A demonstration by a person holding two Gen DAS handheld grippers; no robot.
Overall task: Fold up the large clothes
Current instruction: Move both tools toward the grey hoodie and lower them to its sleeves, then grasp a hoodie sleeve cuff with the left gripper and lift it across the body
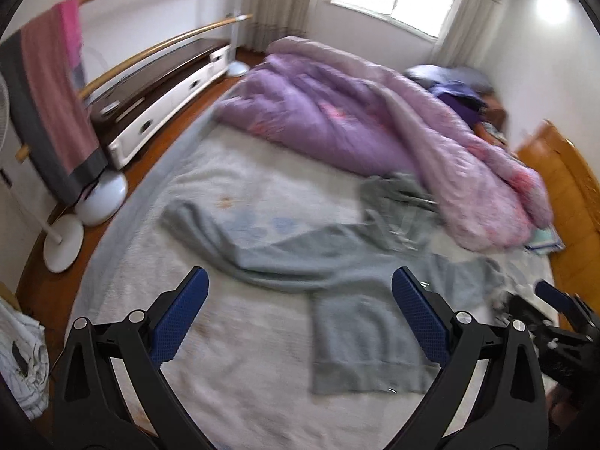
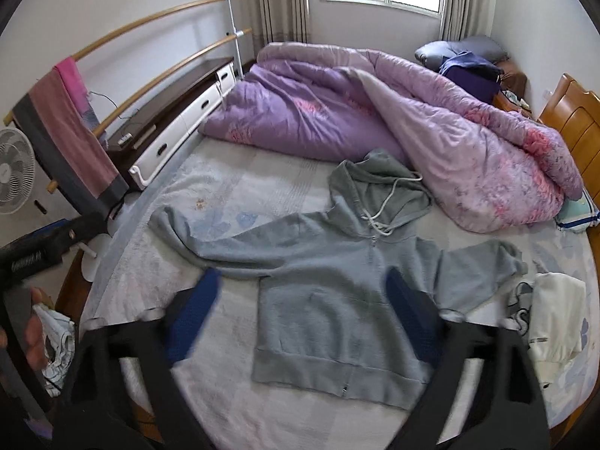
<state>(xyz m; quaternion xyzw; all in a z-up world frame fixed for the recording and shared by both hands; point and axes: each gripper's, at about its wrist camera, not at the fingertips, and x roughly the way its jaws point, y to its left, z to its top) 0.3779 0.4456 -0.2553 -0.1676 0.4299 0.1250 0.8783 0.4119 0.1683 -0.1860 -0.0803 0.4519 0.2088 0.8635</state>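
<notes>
A grey zip hoodie (image 2: pixel 337 292) lies front-up and spread out on the bed (image 2: pixel 225 405), sleeves out to both sides, hood (image 2: pixel 378 183) toward the purple quilt (image 2: pixel 431 123). Both grippers hover above it with jaws released and empty: the left gripper (image 1: pixel 300 318) over the left sleeve and hem, the right gripper (image 2: pixel 303 318) over the body. The likely trouble is the hood's drawstring (image 2: pixel 386 202) or the zipper snagging a jaw, or a pinch catching the bedsheet along with the fabric. The quilt crowds the hood, and a white garment (image 2: pixel 555 315) sits just beside the right sleeve (image 2: pixel 483 266), limiting room to fold that side.
</notes>
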